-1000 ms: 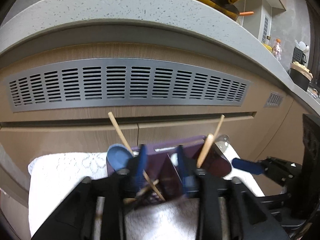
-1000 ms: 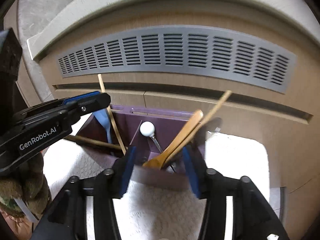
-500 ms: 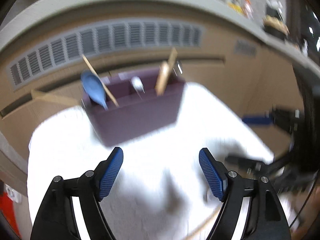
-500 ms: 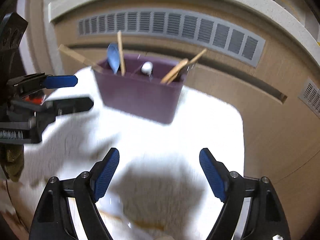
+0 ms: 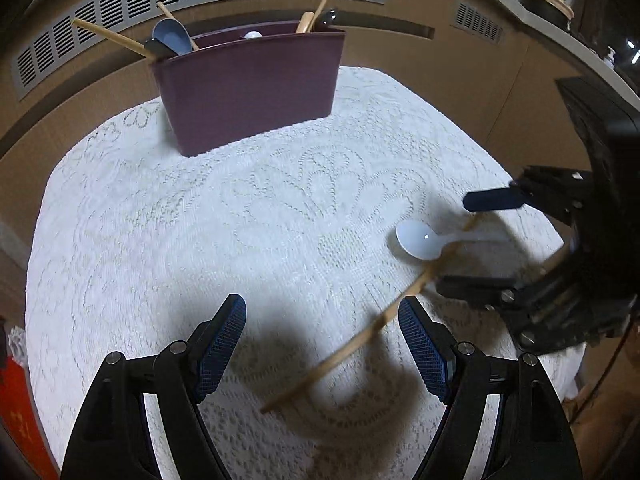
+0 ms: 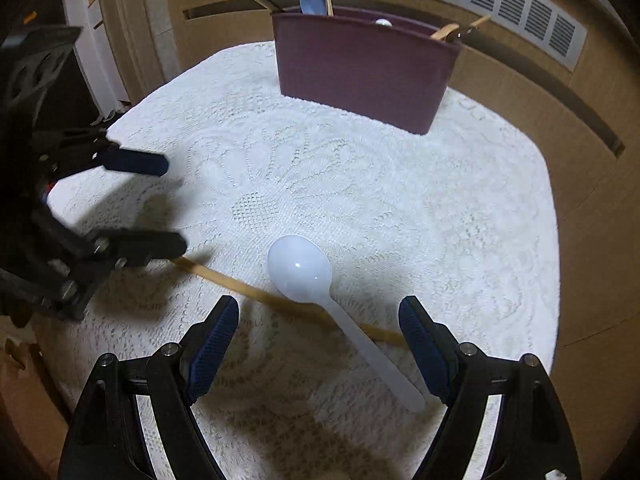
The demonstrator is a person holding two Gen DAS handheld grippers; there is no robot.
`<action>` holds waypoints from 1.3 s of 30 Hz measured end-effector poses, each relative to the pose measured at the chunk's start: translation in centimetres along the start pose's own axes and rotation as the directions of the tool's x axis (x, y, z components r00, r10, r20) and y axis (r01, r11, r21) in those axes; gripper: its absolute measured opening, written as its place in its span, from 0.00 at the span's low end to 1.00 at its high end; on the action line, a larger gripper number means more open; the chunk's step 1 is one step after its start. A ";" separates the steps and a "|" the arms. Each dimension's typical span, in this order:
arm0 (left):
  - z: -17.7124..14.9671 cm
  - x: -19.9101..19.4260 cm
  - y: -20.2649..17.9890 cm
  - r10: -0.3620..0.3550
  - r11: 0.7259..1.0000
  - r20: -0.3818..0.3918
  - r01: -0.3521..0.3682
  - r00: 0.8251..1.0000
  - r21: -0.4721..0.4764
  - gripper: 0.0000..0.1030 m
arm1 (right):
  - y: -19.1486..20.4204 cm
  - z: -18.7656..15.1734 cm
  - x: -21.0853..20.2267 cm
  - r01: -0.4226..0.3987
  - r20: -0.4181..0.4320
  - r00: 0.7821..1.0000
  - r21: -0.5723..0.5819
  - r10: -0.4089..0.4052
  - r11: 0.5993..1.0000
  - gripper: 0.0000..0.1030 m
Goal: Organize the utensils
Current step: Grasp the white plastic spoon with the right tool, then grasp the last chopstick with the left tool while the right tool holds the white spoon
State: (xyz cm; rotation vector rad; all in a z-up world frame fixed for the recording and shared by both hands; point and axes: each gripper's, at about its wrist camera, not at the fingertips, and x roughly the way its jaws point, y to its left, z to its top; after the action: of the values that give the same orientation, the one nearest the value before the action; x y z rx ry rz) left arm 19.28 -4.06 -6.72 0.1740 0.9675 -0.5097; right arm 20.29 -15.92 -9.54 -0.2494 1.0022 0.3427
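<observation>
On the white lace-covered table [image 6: 460,216], a white plastic spoon [image 6: 320,288] lies across a thin wooden stick [image 6: 240,286], just ahead of the right gripper [image 6: 320,344], jaws wide. Left gripper [image 5: 322,344] is likewise wide, empty. Far off stands the dark purple utensil holder [image 6: 360,68].

— Any writing to read ahead of the claws, on the purple holder [image 6: 362,76] or the lace cloth [image 5: 256,216]?

— None. The holder's front wall is plain, and the cloth carries only woven hearts and flowers (pattern, not letters).

— And on the other claw, off to the side?

— Its black body shows no legible lettering in either view; it is partly blurred.
</observation>
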 end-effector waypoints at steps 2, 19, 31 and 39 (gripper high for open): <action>-0.1 -0.1 0.0 0.001 1.000 -0.001 -0.001 1.000 0.001 0.77 | -0.3 0.5 0.6 -0.007 -0.001 1.000 0.014 0.007 1.000 0.77; 0.1 1.1 -1.2 -0.038 0.998 -0.053 0.041 0.998 0.056 0.77 | -1.2 2.2 0.2 -0.006 0.002 1.000 0.044 0.006 0.999 0.35; 1.2 3.5 -3.4 -0.063 0.972 -0.138 0.092 0.988 0.214 0.50 | -5.1 1.7 -0.9 0.045 0.038 0.998 0.145 -0.051 0.988 0.35; 2.3 4.6 -4.1 -0.066 0.970 -0.127 0.093 0.990 0.225 0.21 | -5.2 1.7 -0.6 0.017 0.054 0.998 0.185 -0.027 0.983 0.35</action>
State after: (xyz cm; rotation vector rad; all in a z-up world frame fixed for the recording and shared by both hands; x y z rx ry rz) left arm 21.06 -10.00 -8.86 0.3786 1.0328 -0.6922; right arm 23.38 -20.20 -7.84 -0.0825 0.9683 0.2338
